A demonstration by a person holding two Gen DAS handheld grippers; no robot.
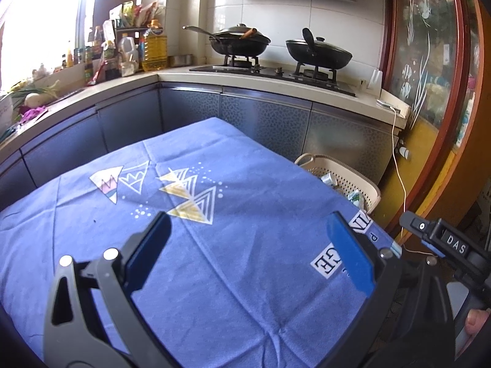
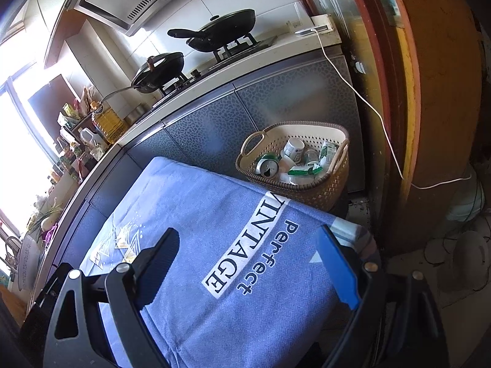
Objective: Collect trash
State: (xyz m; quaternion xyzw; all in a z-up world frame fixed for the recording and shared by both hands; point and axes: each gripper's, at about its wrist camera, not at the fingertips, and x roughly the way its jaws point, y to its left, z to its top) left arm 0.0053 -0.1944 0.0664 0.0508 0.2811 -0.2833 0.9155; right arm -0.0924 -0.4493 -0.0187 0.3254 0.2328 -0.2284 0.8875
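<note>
Beige basket [image 2: 325,190] of trash beyond both tongs [image 2: 254,263].

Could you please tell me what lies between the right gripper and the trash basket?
Only bare blue tablecloth lies between the open right gripper and the basket, as the right wrist view shows.

A tablecloth [image 1: 214,276] covers the table in front of the kitchen counter [image 1: 276,81]. Off the table's far right corner, a basket [image 2: 325,190] stands on the floor against the cabinet fronts, with a can [image 2: 267,167], a cup [image 2: 293,147] and cartons [image 2: 307,170] inside. On the counter behind, two lidded pans [image 1: 239,43] sit on the hob; bottles [image 1: 153,46] crowd the counter's left corner.
</note>
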